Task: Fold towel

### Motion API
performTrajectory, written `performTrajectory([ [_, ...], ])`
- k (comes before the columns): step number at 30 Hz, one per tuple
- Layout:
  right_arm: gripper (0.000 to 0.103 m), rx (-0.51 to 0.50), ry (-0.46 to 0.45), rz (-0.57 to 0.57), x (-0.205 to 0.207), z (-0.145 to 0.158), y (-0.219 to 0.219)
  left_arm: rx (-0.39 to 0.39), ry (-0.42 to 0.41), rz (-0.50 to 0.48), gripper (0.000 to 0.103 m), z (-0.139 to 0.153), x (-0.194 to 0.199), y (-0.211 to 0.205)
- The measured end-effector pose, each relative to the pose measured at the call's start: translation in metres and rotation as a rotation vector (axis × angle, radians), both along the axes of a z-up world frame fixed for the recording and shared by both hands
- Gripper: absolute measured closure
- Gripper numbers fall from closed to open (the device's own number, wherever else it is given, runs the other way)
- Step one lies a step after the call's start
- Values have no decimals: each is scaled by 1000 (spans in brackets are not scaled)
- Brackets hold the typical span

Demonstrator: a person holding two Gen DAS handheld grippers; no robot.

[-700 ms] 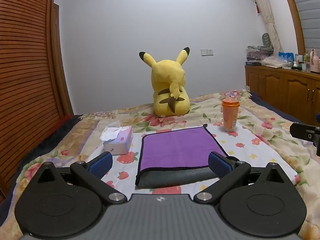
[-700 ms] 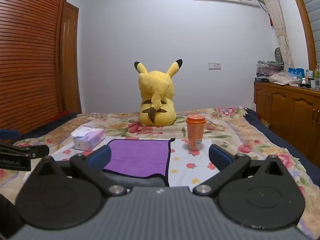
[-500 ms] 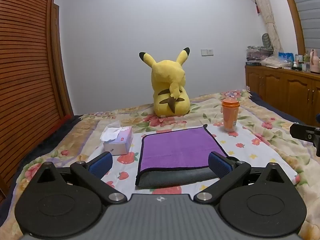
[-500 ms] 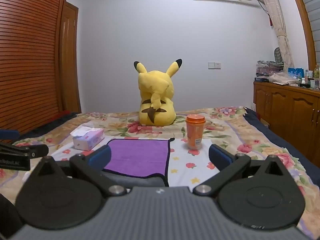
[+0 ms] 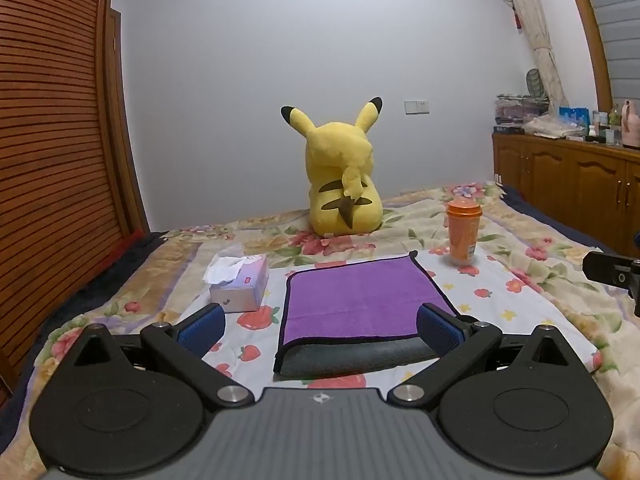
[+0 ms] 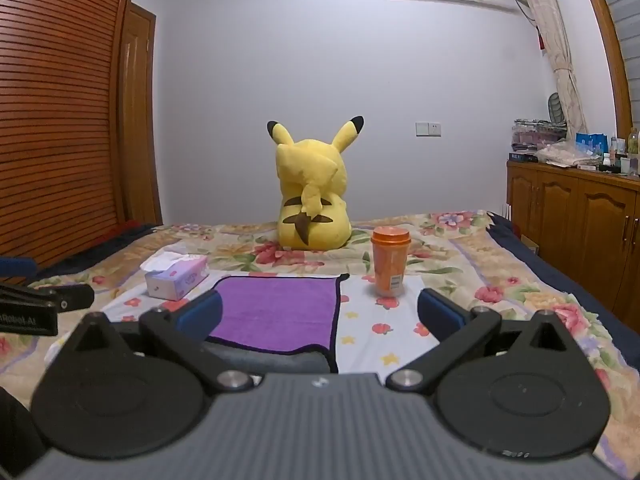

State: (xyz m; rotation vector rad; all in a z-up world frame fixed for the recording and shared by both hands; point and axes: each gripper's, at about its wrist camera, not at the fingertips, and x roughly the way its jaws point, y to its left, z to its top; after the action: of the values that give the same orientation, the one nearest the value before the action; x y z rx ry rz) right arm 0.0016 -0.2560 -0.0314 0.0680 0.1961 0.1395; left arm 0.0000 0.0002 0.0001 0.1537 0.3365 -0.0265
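A purple towel (image 5: 360, 300) with a dark border and grey underside lies folded flat on the flowered bedspread; it also shows in the right wrist view (image 6: 276, 308). My left gripper (image 5: 320, 330) is open and empty, hovering just short of the towel's near grey edge. My right gripper (image 6: 320, 314) is open and empty, hovering by the towel's near right corner. Each gripper's side shows at the edge of the other's view.
A tissue box (image 5: 240, 284) sits left of the towel, an orange cup (image 5: 462, 236) to its far right, and a yellow plush toy (image 5: 340, 184) behind it. A wooden wardrobe (image 5: 48, 160) stands left, wooden cabinets (image 5: 568, 192) right.
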Motion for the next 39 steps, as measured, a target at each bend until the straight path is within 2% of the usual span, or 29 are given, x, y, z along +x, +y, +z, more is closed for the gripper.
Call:
performTrajectory([
  [35, 0, -6, 3, -3, 1, -1, -2, 6, 0, 0, 0, 3, 3, 4],
  [39, 0, -6, 4, -4, 0, -1, -3, 3, 5, 0, 0, -5, 8, 5],
])
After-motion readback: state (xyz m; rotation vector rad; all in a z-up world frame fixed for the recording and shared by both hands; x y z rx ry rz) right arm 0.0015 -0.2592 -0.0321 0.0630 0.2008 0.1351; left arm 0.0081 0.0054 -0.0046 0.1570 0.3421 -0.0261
